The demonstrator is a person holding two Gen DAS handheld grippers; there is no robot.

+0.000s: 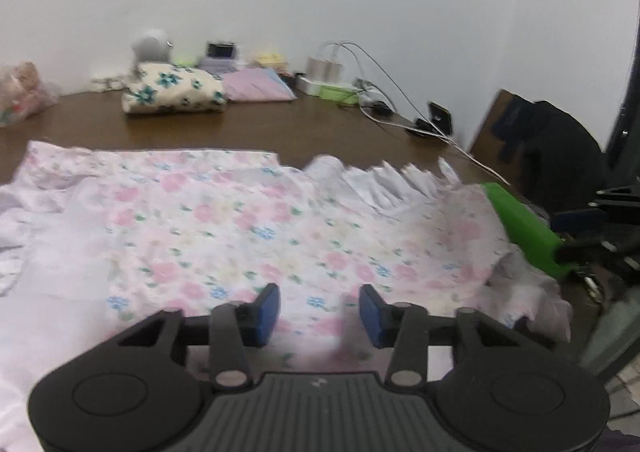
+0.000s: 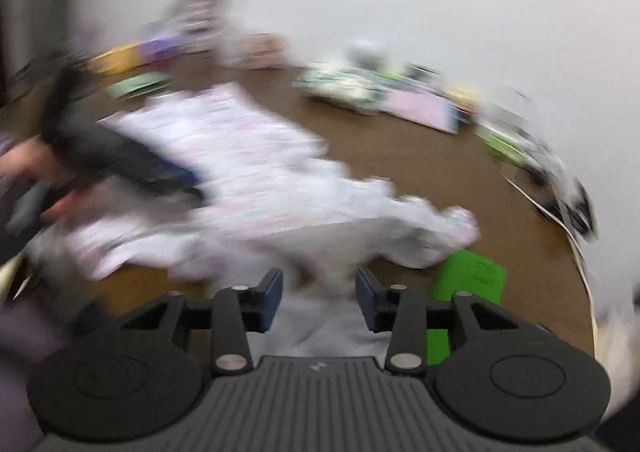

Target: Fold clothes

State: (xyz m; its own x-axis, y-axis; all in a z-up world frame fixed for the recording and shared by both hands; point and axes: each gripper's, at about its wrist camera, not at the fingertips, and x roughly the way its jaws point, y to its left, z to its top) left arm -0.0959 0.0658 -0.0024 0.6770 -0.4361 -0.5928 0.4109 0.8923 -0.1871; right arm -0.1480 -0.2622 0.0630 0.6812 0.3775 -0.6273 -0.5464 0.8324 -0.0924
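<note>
Cloth (image 1: 240, 220) lying flat; L gripper (image 1: 319, 312) & R gripper (image 2: 319, 300) both spread, holding nothing; maybe bunching if grabbing crooked.

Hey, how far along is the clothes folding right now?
Done: a folded floral piece and a pink one sit at the table's far edge. In hand: nothing; the left gripper and right gripper are both open over the pink-flowered garment. Left: that garment lies spread out, unfolded.
</note>
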